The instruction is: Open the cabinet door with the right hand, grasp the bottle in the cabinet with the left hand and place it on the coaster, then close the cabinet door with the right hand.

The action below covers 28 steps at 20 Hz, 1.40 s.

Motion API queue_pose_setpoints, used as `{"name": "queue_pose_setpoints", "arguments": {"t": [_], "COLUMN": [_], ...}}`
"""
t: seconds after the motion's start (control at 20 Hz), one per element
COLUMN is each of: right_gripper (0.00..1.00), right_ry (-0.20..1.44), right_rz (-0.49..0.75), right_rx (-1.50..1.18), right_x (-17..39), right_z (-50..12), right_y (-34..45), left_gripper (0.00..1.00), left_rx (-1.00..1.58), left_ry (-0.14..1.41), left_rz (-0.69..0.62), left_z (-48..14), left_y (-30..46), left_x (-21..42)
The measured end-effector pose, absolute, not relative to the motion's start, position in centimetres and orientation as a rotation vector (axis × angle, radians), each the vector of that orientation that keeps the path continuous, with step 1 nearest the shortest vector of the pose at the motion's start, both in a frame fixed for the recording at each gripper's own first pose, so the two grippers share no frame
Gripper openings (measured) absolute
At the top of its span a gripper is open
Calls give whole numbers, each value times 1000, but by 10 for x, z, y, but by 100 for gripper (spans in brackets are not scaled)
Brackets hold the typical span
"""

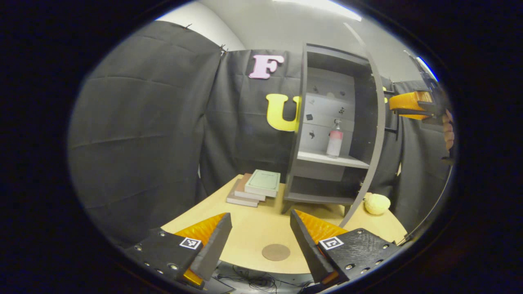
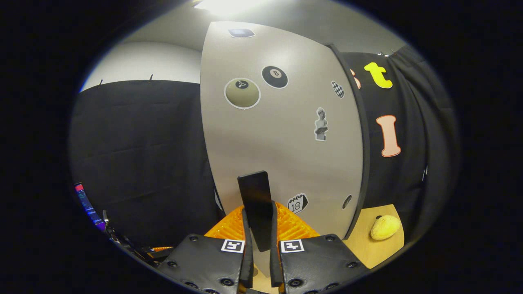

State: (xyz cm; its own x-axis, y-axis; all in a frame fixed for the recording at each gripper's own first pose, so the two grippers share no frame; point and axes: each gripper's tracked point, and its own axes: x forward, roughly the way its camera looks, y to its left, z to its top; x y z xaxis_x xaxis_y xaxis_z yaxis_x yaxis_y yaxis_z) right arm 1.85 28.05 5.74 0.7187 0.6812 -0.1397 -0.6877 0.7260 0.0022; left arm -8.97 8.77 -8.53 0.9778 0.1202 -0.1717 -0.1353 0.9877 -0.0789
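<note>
1. Saw the cabinet [image 1: 327,122] on the round table [image 1: 253,228], with its door [image 1: 374,134] swung wide open.
2. Found the bottle [image 1: 334,141] standing up on the middle shelf [image 1: 331,158] inside, touched by nothing.
3. Spotted the coaster [image 1: 276,252] lying flat near the front edge of the table, bare, well apart from the bottle.
4. Noticed the left gripper [image 1: 261,239] low in front of the table, opened wide, holding nothing.
5. Saw the right gripper [image 2: 260,241] squeezed tight on the dark handle [image 2: 256,204] of the door, both fingers pressing its sides.
6. Also saw a stack of books [image 1: 255,188] left of the cabinet and a yellow lumpy thing [image 1: 376,203] on the table by the door.
</note>
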Motion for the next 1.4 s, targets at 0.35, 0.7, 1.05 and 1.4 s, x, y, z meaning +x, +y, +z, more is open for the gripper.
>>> {"name": "queue_pose_setpoints", "arguments": {"t": [0.35,0.7,1.05,1.4], "right_gripper": [18,17,8,6], "right_ry": [141,165,129,112], "right_rz": [668,570,382,243], "right_rx": [-35,43,-18,15], "right_x": [16,18,26,37], "right_z": [59,61,68,68], "right_y": [253,230,177,123], "left_gripper": [87,87,87,87], "left_rx": [-64,-64,-43,-34], "left_ry": [185,207,218,223], "left_rz": [-20,-131,-190,-227], "left_z": [-92,-98,-103,-100], "left_y": [44,-1,-26,-35], "left_x": [-75,-52,-37,-24]}}
